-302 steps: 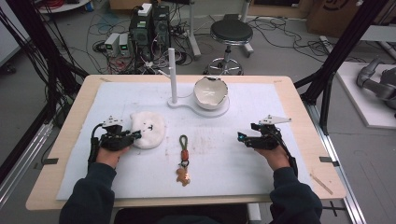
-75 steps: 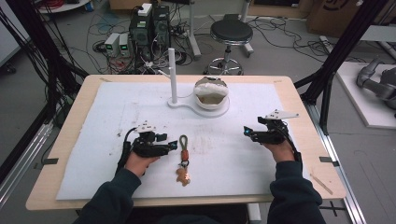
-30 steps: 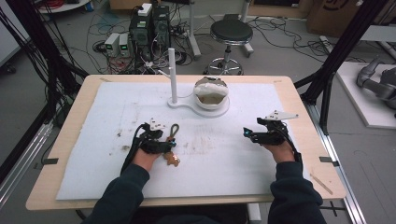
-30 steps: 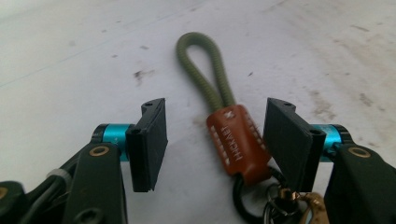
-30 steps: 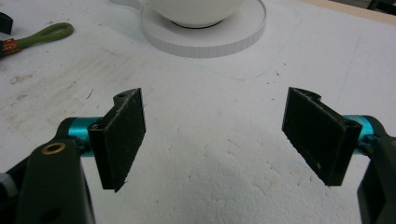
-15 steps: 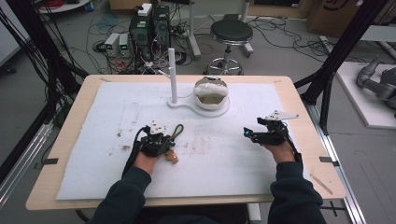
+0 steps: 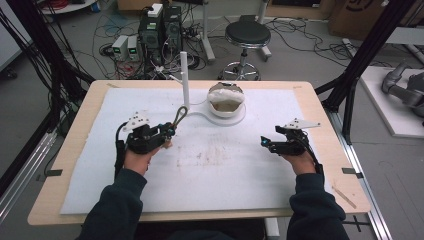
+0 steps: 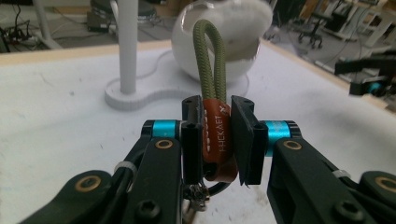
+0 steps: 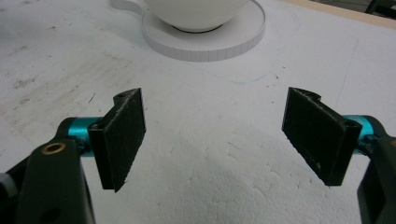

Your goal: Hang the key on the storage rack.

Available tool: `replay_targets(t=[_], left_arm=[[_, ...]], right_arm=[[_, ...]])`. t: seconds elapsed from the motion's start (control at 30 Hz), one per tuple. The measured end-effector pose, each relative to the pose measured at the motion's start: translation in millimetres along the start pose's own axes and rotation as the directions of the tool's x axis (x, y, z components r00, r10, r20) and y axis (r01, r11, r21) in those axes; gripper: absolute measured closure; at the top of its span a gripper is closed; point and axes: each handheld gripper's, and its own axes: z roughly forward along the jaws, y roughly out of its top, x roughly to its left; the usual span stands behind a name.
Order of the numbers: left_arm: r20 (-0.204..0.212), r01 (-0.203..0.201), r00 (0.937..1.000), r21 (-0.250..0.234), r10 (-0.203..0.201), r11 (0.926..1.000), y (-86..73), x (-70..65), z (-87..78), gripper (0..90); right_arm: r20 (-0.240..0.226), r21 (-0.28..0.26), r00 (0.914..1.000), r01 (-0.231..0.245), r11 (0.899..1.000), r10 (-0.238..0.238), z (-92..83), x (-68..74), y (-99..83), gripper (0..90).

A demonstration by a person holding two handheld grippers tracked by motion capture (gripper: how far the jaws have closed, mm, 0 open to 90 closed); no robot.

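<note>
We find the left gripper [image 7: 171, 131] toward the left edge of the tabletop [image 7: 320, 120], raised off the white mat [image 7: 225, 170]. Its fingers [image 8: 243, 140], which have just been closing, clamp the brown leather tab [image 8: 215, 140] of a keychain; its olive cord loop [image 7: 180, 115] stands upright above them. The right gripper [image 7: 263, 143] sits toward the right edge, its fingers wide apart with nothing between them. Farther back, near the far edge, we note a white stand [image 7: 185, 82] and a white bowl [image 7: 226, 100].
</note>
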Motion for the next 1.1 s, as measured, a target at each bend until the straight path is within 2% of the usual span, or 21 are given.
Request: replay_targets(t=[0.07,0.13,0.23,0.37,0.53,0.6,0.83,1.1], left_arm=[[0.011,0.006,0.9999,-0.025,-0.005,0.9997,7.3,4.3,-2.7,74.7],[0.018,-0.017,0.9997,-0.037,0.017,0.9992,13.9,7.3,-4.1,74.8],[0.034,-0.02,0.9992,-0.067,0.022,0.9975,22.7,11.6,-4.4,75.0],[0.061,0.002,0.9981,-0.096,0.004,0.9954,35.5,18.2,-1.3,75.2],[0.081,0.035,0.9963,-0.103,-0.027,0.9941,52.9,25.2,9.3,75.3],[0.079,0.028,0.9966,-0.092,-0.021,0.9954,60.0,26.7,14.4,75.4],[0.05,0.054,0.9975,-0.075,-0.05,0.9957,77.8,35.4,32.2,75.5],[-0.007,0.062,0.998,-0.014,-0.062,0.998,77.3,44.4,49.4,75.7]], right_arm=[[0.0,0.001,1.0,-0.001,1.0,0.001,0.1,-0.2,0.0,21.7],[0.002,0.0,1.0,0.001,1.0,-0.001,0.3,-0.4,-0.1,21.7],[0.003,0.0,1.0,-0.005,1.0,0.005,0.5,-0.2,-0.4,21.7],[0.0,0.003,1.0,-0.001,1.0,0.001,1.3,0.1,-0.4,21.7],[-0.002,0.002,1.0,-0.003,1.0,0.003,1.6,-0.2,-0.5,21.7],[-0.003,0.003,1.0,-0.002,1.0,0.002,1.6,-0.3,-0.5,21.7],[-0.006,-0.002,0.9999,-0.012,1.0,0.012,1.4,-1.3,-1.0,21.7],[-0.007,0.003,0.9998,-0.017,1.0,0.017,1.1,-3.5,-2.9,21.7]])
